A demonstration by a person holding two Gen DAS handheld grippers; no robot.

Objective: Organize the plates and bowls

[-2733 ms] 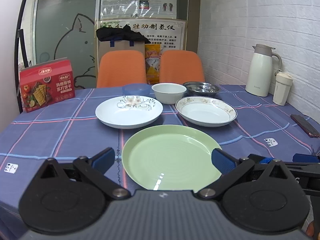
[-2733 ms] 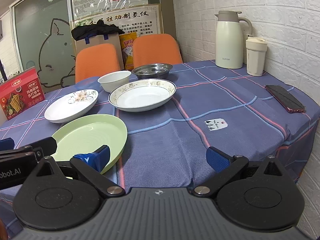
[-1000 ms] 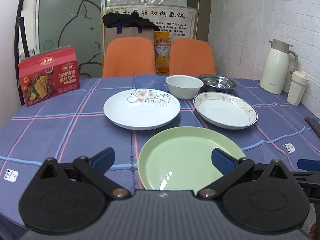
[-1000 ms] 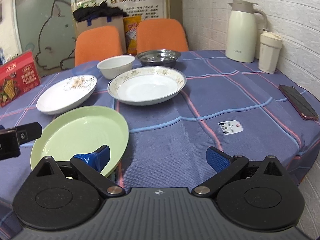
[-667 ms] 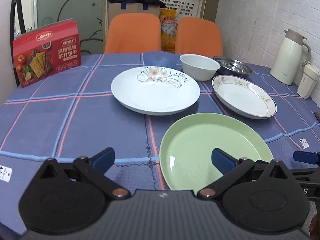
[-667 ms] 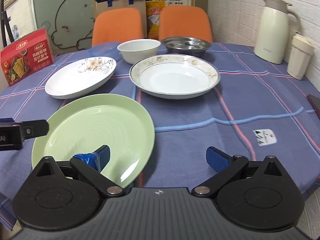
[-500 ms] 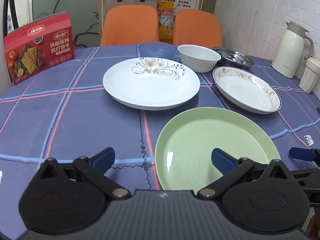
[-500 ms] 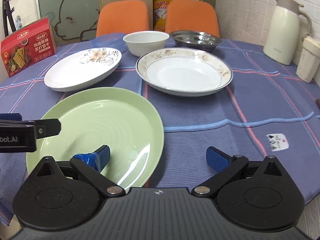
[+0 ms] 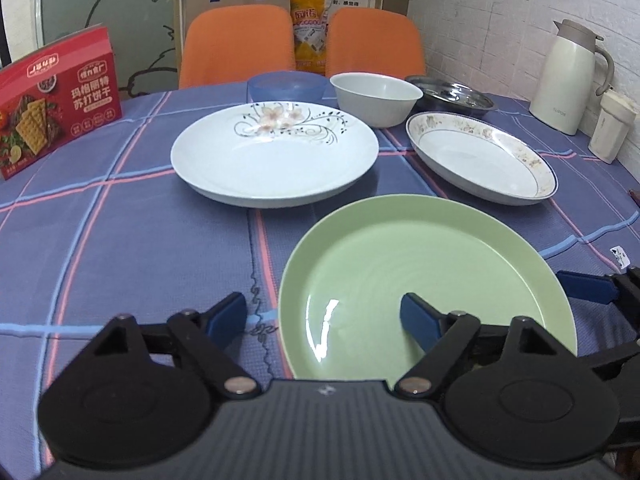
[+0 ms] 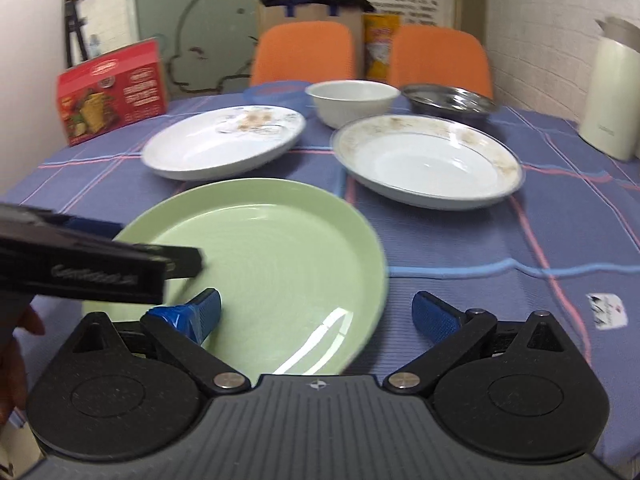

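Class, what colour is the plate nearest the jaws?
Pale green, plain, no pattern: the green plate, clearest in the left wrist view.

Nearest plate [image 9: 420, 272] lies before two plates [image 9: 276, 156] (side by side), bowls [image 9: 376, 96] behind.

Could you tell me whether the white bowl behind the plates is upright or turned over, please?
Upright: the white bowl stands on its base with its open rim facing up, and the part of its inside that shows looks empty.
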